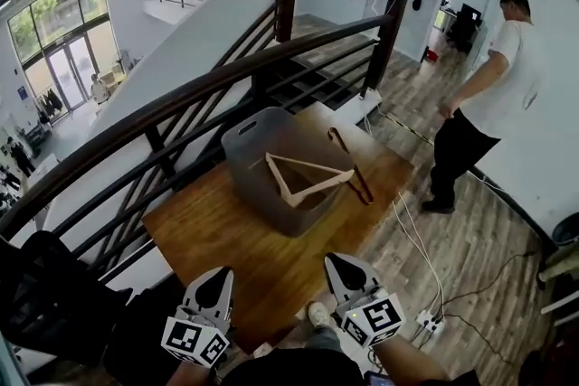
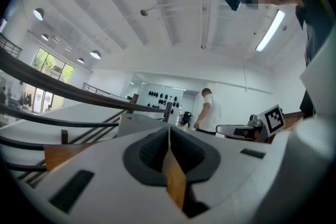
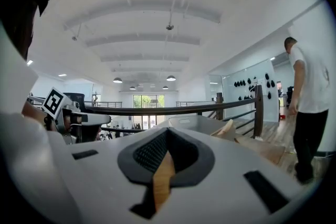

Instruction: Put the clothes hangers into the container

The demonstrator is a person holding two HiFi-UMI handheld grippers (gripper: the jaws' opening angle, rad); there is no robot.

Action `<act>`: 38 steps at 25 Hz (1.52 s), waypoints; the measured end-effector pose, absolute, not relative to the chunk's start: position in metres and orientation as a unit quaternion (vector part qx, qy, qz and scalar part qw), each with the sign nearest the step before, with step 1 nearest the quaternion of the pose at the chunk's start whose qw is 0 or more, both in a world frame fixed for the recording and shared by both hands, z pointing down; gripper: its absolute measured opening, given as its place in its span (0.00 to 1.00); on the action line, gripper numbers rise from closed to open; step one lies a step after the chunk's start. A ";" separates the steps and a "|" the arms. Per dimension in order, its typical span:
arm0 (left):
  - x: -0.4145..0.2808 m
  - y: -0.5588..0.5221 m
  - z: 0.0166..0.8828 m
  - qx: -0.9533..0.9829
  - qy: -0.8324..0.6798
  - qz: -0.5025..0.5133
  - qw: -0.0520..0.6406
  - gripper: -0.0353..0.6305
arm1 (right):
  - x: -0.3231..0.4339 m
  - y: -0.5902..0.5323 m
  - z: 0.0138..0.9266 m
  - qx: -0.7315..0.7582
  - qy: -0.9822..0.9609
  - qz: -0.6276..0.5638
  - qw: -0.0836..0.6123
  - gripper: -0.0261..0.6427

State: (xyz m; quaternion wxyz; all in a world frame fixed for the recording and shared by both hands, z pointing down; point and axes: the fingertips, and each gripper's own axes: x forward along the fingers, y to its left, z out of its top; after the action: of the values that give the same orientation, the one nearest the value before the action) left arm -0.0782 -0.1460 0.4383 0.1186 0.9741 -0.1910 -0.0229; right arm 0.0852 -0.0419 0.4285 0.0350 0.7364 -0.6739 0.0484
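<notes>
Beyond a dark, rounded wooden rail, the left gripper hangs over the near edge of a smooth brown wooden table, its white jaws and ribbed black pads pressed together on nothing. In the middle of the table stands a grey plastic bin with rounded corners; a pale wooden triangular hanger lies across its open top, and a thin dark hanger lies along its right edge, in or out I cannot tell. The right gripper is likewise closed and empty, and a person stands on the plank floor beyond.
</notes>
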 end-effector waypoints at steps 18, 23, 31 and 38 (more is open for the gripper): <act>0.105 -0.064 0.425 0.979 -0.175 -0.037 0.092 0.08 | 0.274 0.040 0.431 0.756 -0.653 0.038 0.034 0.03; 0.166 -0.039 0.424 0.978 -0.182 -0.043 0.090 0.08 | 0.332 0.068 0.435 0.753 -0.652 0.060 0.066 0.03; 0.208 -0.019 0.426 0.979 -0.184 -0.036 0.077 0.09 | 0.382 0.083 0.454 0.752 -0.650 0.082 0.072 0.04; 0.214 -0.036 0.435 0.977 -0.194 -0.028 0.078 0.12 | 0.391 0.044 0.478 0.736 -0.664 0.095 0.084 0.05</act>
State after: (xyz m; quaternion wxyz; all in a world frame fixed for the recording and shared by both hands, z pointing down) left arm 0.2144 -0.0363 0.4351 0.0779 0.9774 -0.1943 -0.0282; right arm 0.3913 0.0443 0.4784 0.0843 0.7365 -0.6645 0.0947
